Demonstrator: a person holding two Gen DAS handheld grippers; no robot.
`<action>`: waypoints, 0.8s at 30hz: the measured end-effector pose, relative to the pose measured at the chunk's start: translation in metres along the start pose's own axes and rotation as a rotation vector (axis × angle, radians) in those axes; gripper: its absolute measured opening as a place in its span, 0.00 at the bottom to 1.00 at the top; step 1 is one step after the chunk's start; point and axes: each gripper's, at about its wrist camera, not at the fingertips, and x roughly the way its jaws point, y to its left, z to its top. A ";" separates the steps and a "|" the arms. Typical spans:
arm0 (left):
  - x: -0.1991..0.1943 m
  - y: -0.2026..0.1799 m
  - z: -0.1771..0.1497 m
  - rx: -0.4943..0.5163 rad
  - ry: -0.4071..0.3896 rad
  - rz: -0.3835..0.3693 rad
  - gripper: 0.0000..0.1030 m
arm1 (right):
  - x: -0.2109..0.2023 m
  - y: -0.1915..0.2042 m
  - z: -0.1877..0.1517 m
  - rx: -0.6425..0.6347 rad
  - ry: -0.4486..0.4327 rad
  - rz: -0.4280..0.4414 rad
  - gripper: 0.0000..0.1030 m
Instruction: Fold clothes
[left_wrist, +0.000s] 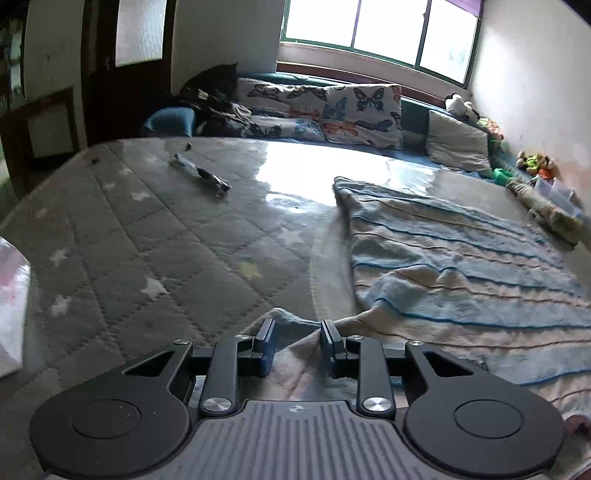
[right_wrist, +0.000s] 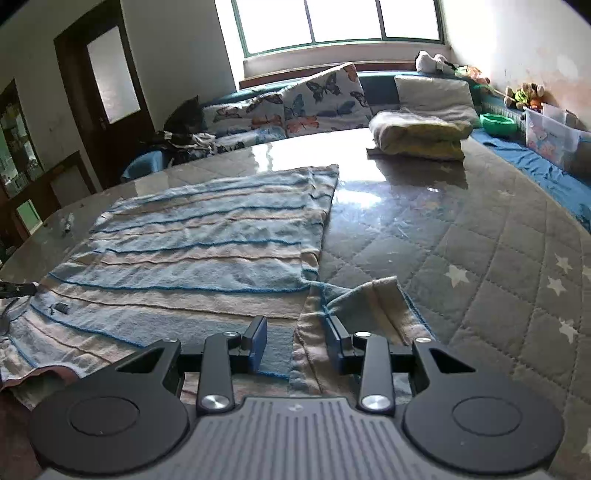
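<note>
Viewing left wrist: left tool (left_wrist: 297, 334) spread over near edge of striped towel (left_wrist: 461, 266) on quilted bed (left_wrist: 147, 236); raised fabric ridge sits between fingers, pads apart, pinch not confirmed.

Right wrist view: right tool (right_wrist: 295, 332) spread, straddling towel's turned-back corner (right_wrist: 369, 299); nothing pinched. Folded bundle (right_wrist: 417, 136) lies well apart, by pillows.

Progress, judged: one item folded; towel at first fold, remaining folds outstanding.

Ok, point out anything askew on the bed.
The striped towel lies rumpled. Its near corner is flipped over beside the right gripper, and a dark pen-like thing lies loose on the mattress.
</note>
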 end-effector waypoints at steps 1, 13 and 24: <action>-0.002 0.000 -0.001 0.005 -0.002 0.011 0.29 | -0.004 0.001 -0.001 -0.004 -0.004 0.004 0.35; -0.039 -0.071 -0.011 0.072 -0.029 -0.115 0.57 | -0.049 -0.016 -0.026 -0.015 -0.024 -0.134 0.44; -0.049 -0.184 -0.031 0.256 -0.014 -0.354 0.68 | -0.063 -0.052 -0.047 0.128 -0.030 -0.245 0.48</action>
